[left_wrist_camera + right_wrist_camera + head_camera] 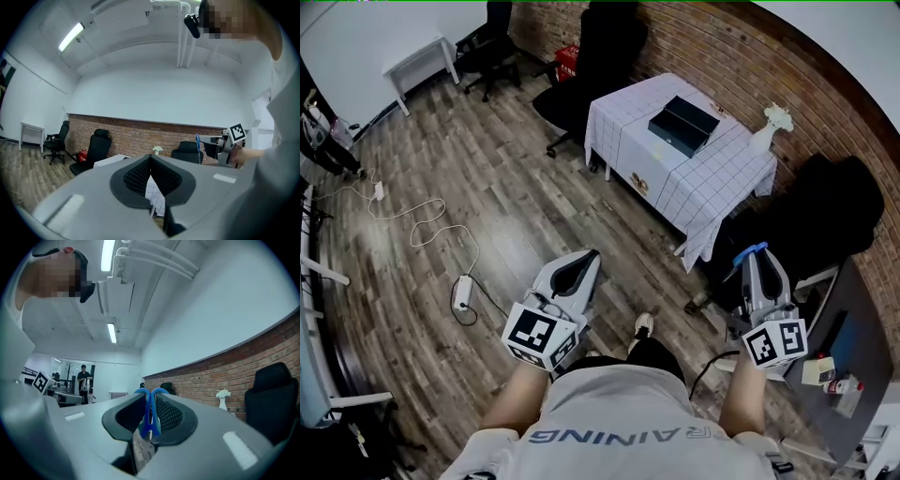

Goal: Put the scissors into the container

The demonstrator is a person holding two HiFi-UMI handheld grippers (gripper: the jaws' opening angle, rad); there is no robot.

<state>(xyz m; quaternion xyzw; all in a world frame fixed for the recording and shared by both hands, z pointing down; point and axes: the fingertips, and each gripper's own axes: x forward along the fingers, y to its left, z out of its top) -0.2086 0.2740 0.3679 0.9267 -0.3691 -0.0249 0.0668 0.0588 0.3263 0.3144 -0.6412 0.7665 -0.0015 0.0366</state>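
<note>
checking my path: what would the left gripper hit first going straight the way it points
Probably the table: the left gripper points at its cloth-draped side, with only floor between. Depth is hard to judge.

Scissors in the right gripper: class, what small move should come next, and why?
Probably step forward and carry the right gripper toward the table. Its jaws are shut on the blue-handled scissors, while the dark box sits on that table well across the floor, seemingly out of reach. The left gripper is shut and empty.
</note>
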